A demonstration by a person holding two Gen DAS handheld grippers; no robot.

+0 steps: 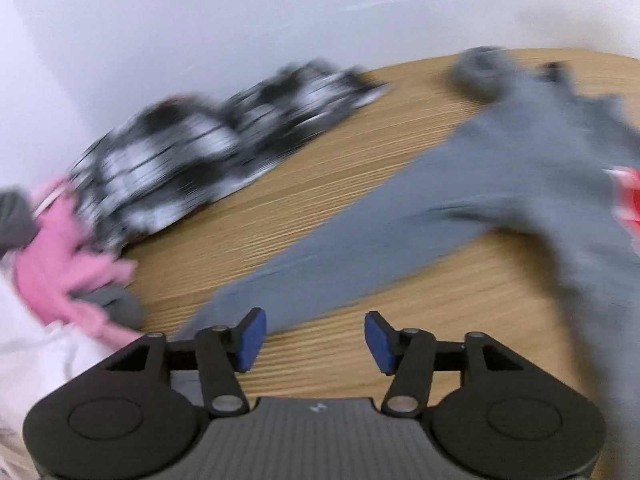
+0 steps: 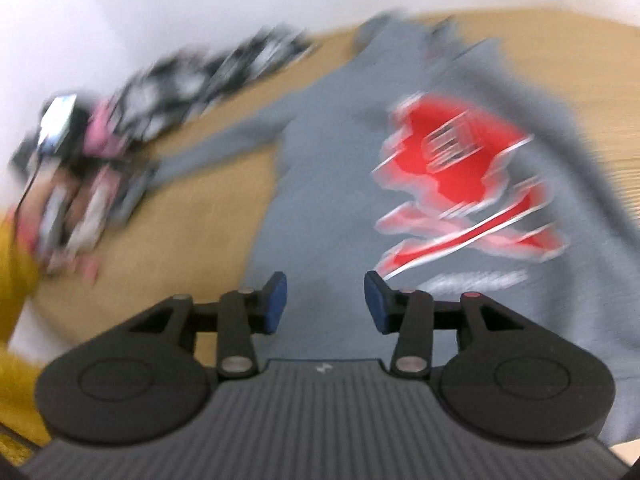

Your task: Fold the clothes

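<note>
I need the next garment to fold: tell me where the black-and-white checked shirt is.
The black-and-white checked shirt lies at the wooden table's far left edge by the white wall, between the pink garment and the spread grey sweatshirt.

Wooden table (image 1: 320, 208) bearing grey sweatshirt (image 1: 520, 168).
</note>
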